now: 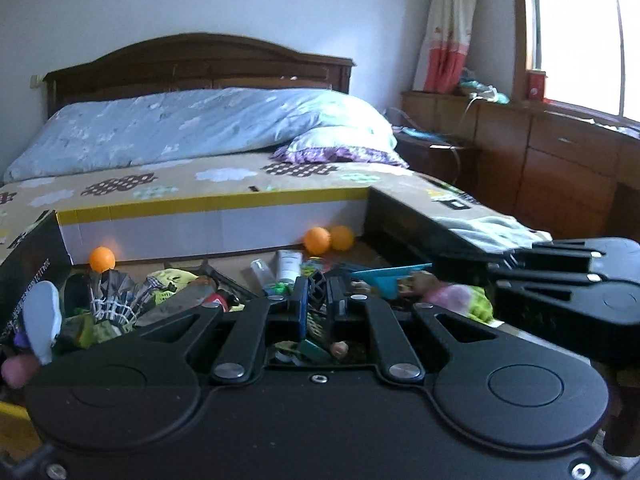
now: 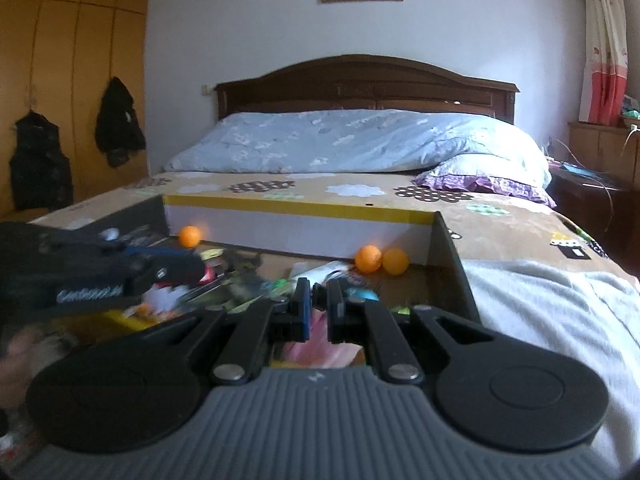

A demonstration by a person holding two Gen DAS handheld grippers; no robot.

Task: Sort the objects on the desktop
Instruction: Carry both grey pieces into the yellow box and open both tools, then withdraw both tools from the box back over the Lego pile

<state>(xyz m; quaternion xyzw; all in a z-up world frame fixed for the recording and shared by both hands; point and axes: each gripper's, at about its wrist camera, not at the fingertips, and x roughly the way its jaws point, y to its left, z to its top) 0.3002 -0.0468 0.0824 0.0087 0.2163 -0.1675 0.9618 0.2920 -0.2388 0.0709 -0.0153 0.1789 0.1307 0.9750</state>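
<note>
- Basically nothing sorted yet, as far as the pictures show: the cardboard box [image 1: 224, 224] on the bed [image 1: 132, 184] holds a mixed heap, no separate piles visible anywhere.
- Task's things all sit inside that box: three orange balls [image 1: 102, 259] along the far wall, one at the left, two touching each other toward the right corner.
- Also in the heap: shuttlecocks [image 1: 114, 300], a white tube [image 1: 288, 266], a clear small bottle [image 1: 262, 272], a blue flat plastic piece [image 1: 384, 274], a pink-and-green soft toy [image 1: 456, 296]. Rest too jumbled or blurred to name.
- Left hand-held gripper [image 1: 318, 300]: jaws drawn together, nothing visibly held between them; hangs above the near side of the box.
- Right hand-held gripper [image 2: 318, 304]: jaws together too, no object clamped; above the box's right half, just beside the left one.
- Left to do, my judgement: all of it — pick items out one by one and group them by kind.
- Materials: box is smooth printed card, white inner wall with a yellow band on top, dark outer sides. Balls are smooth, hard, round, likely to roll. Shuttlecocks are feathery and light. Tube and bottle are slick plastic cylinders. Toy looks plush.
- Bed sheet is a brown patterned fabric; white blanket [image 2: 552, 312] lies right of the box.
</note>
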